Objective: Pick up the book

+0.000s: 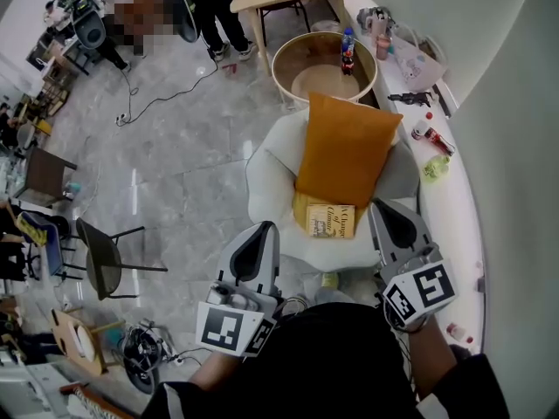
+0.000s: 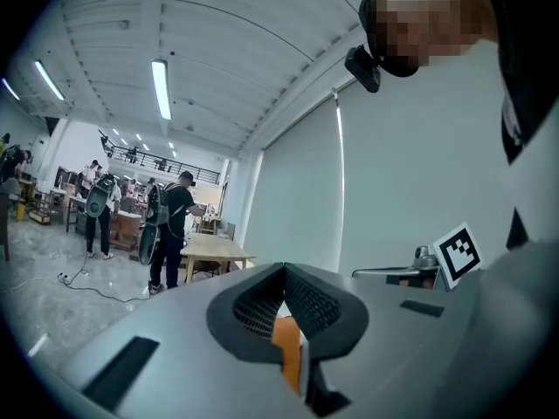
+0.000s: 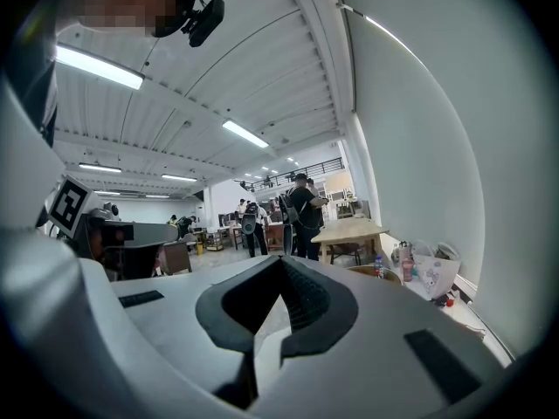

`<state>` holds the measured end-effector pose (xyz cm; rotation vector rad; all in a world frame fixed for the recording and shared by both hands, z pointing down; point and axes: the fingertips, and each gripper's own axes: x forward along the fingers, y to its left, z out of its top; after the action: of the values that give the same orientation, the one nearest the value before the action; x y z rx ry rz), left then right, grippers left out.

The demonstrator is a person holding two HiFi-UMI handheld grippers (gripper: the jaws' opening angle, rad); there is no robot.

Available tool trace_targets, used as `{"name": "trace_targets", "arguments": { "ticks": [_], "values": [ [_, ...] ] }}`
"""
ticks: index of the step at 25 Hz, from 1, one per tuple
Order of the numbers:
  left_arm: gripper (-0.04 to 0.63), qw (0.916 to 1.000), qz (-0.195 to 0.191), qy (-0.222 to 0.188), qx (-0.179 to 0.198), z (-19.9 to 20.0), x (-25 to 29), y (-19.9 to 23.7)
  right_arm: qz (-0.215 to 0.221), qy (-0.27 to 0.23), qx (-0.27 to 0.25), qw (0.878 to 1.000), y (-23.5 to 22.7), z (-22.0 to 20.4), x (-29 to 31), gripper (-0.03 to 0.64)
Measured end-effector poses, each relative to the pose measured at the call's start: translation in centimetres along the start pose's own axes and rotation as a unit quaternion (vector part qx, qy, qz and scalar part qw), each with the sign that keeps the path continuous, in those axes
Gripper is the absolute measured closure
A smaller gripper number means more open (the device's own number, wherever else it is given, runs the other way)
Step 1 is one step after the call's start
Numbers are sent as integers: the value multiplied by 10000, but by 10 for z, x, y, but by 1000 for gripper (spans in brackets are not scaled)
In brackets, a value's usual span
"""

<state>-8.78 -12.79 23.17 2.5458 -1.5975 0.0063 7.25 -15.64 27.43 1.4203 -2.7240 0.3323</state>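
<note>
I count two grippers, my left gripper and my right gripper. Just ahead of my jaws: one book, one orange cushion, one white armchair — and beyond those, one round wooden table carrying one bottle. Well off to the left of my left jaws stand one dark chair and one brown chair

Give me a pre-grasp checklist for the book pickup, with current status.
1. Book visible on the armchair seat: ok.
2. Book uncovered: not ok, the orange pillow overlaps its far edge.
3. Left gripper open for the grasp: not ok, jaws together.
4. Right gripper open for the grasp: not ok, jaws together.
5. Both grippers empty: ok.
6. Book's near edge reachable: ok, nothing lies in front of it.
</note>
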Motion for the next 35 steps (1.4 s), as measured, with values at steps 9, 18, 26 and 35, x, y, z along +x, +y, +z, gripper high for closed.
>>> {"name": "trace_targets", "arguments": {
  "ticks": [9, 18, 26, 35],
  "values": [
    [586, 9999, 20, -6, 153, -2, 6, -11, 33, -24, 27, 10000, -12, -1, -8, 607],
    [586, 9999, -89, 22, 134, -3, 11, -9, 6, 47, 0, 10000, -10, -3, -3, 607],
    [586, 9997, -133, 189, -72, -16, 18, 17, -88, 429, -20, 9990, -10, -22, 22, 607],
    [586, 9978, -496, 320, -318, -18, 51, 78, -311, 755, -198, 9965, 7, -15, 73, 607]
  ]
}}
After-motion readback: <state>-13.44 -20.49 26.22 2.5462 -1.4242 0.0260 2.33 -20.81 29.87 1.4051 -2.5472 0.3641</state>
